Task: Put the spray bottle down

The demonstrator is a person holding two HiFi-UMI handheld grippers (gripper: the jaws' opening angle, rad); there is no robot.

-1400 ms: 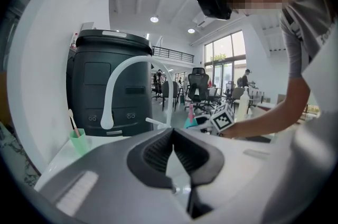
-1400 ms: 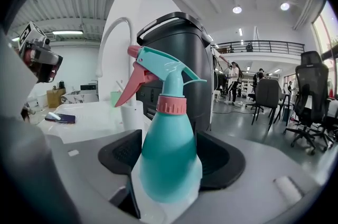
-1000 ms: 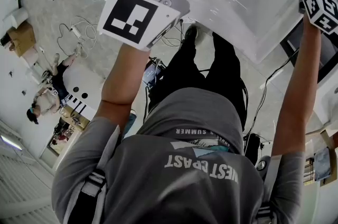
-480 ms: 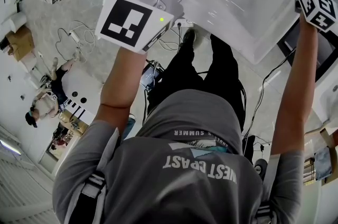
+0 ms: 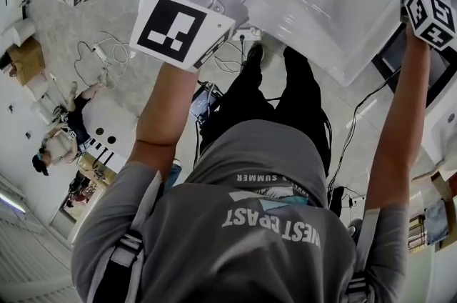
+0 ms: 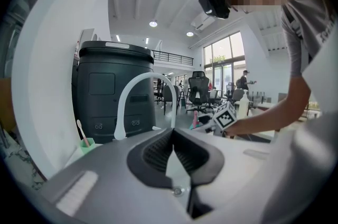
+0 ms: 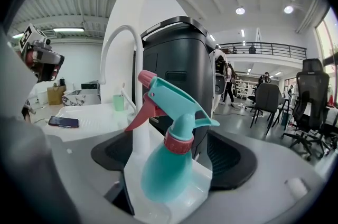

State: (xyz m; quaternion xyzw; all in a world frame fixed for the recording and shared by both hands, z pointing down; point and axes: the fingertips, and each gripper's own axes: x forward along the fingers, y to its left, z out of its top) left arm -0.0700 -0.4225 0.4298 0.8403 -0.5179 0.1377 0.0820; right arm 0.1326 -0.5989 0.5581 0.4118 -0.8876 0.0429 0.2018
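Right gripper view: the right gripper (image 7: 177,139) is opening around the upright bottle (image 7: 165,170), which is standing on the counter (image 7: 100,112). It is looking light and slick, so grip its belly. The left gripper (image 6: 173,150) is sitting closed, empty.

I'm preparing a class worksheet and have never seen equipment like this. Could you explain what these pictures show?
A person holds a two-jawed claw in each hand; there is no robot arm. One picture comes from a camera on the person's head, looking down; the other two cameras ride on the claws. Below is a white sink with a curved tap. The left claw is shut and empty. The right claw is opening, with a teal spray bottle between its jaws, unsqueezed.
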